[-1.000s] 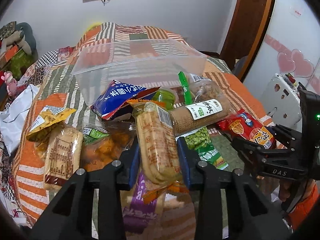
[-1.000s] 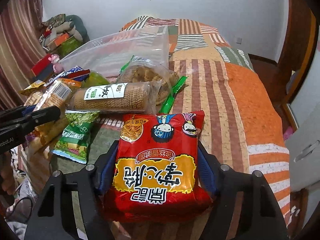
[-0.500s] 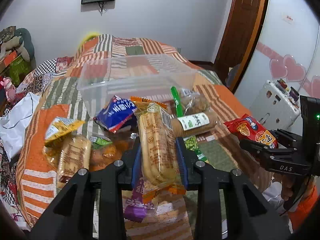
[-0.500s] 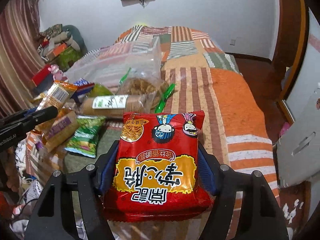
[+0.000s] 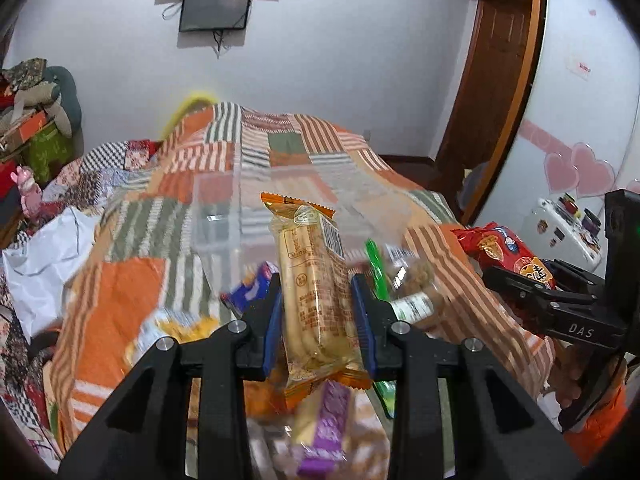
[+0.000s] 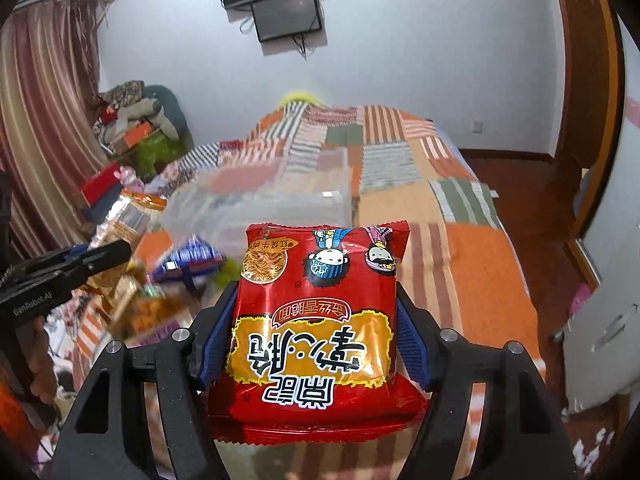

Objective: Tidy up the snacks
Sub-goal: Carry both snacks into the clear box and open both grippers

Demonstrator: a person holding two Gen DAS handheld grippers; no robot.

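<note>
1. Now, through the left wrist camera I see my left gripper (image 5: pixel 318 320) clamped on the long clear biscuit pack (image 5: pixel 316 292), blue pads pressing both its sides. A second ago that pack lay on the snack pile with the jaws still a touch wider; since then they have closed the last bit and the pack has come up clear of the heap. The purple-wrapped bar (image 5: pixel 326 428) and the blue packet (image 5: pixel 250 290) lie blurred below it. The clear plastic bin (image 5: pixel 224 216) sits just beyond on the striped bedspread (image 5: pixel 120 280), and the pack's top edge is lined up in front of it. My right gripper (image 5: pixel 520 280) shows at the right edge with its red bag.

2. In the right wrist view, my right gripper (image 6: pixel 316 336) is closed on the red noodle-snack bag (image 6: pixel 320 320), held by both flanks. Compared with a second ago the grip is unchanged, but the bed has dropped away and the bin (image 6: pixel 260 208) lies ahead and left.

3. I judge both pickups done; what remains is carrying each pack over the bin's rim and letting go.
</note>
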